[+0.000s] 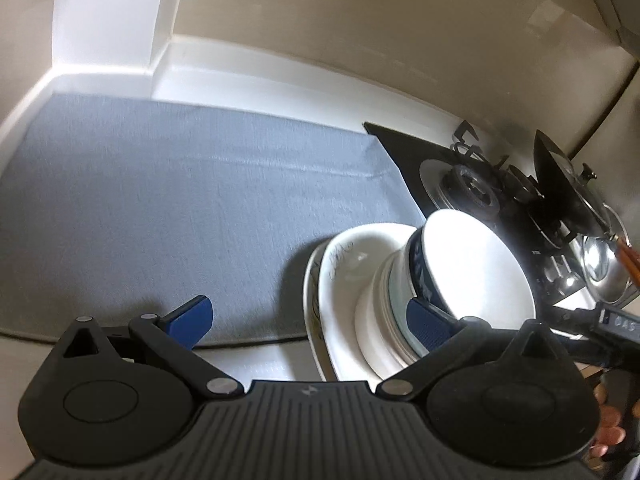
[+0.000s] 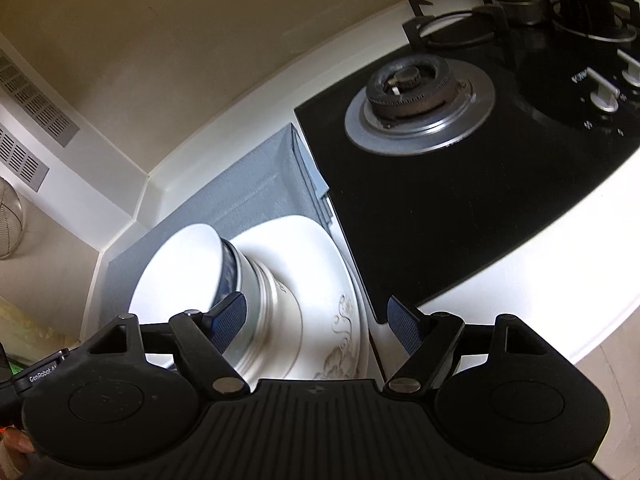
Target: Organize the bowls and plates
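Two hand-held grippers frame one pile of crockery from either side. Nearest in the left wrist view, the left gripper (image 1: 308, 318) has its blue pads spread wide; the right-hand pad (image 1: 426, 326) lies against the side of the stacked bowls (image 1: 394, 312), the other hangs over the grey mat (image 1: 180, 200), pinching nothing. In the right wrist view the right gripper (image 2: 316, 322) is likewise spread, its left pad (image 2: 228, 320) beside the bowls (image 2: 264, 308) and its right pad over the gap next to the black hob (image 2: 460, 208). Whether either pad truly touches the bowls, I cannot tell.

The bowls sit nested in a stack, the top one (image 1: 476, 268) white inside with a dark blue band, on patterned white plates (image 1: 340, 276). The plates rest at the near corner of the mat, on the white counter (image 2: 540, 256), just beside the hob. Beyond lie a gas burner (image 2: 416, 96) and control knobs (image 2: 604, 100). Farther back in the left view stand a steel pot (image 1: 600, 264) and a beige wall (image 1: 360, 20).
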`<state>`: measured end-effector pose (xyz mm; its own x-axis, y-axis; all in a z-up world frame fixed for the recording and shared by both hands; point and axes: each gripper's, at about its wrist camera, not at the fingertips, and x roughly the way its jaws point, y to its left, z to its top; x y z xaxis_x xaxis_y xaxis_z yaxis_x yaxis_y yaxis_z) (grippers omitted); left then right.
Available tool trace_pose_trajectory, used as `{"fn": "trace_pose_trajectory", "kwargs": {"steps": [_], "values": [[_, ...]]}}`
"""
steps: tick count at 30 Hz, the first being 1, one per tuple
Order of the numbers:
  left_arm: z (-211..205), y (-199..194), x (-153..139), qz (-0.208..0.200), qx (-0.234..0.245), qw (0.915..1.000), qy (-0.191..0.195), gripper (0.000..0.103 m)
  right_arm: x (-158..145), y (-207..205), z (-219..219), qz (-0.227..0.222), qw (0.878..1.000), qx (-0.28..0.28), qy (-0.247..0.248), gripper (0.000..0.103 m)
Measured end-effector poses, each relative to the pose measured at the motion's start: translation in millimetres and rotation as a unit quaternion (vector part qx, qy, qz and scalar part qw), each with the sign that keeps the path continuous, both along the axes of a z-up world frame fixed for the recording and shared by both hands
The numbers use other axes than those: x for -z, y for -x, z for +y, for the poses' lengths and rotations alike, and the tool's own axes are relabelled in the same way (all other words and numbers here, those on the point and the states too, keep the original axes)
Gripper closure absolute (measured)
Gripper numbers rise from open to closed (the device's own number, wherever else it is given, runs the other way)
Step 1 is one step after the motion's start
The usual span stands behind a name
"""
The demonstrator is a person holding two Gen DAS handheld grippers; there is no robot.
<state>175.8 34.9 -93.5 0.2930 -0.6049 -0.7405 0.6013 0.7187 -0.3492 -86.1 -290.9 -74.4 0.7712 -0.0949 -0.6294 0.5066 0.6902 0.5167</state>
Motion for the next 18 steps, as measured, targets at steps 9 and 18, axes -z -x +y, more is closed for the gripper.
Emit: {"fn": "trace_pose_trajectory", "kwargs": {"steps": [9,18], "values": [[3,-7,11,0.026,-0.034,0.9991,-0.004,0.000,20,7,-12,-0.019,0.998,0.003,-0.067,0.023],[-3,-14,19,0.042,-0.042,0.9982,-0.008,0.000,36,8,-8,-0.021,0.991,-0.050,-0.119,0.023]]}}
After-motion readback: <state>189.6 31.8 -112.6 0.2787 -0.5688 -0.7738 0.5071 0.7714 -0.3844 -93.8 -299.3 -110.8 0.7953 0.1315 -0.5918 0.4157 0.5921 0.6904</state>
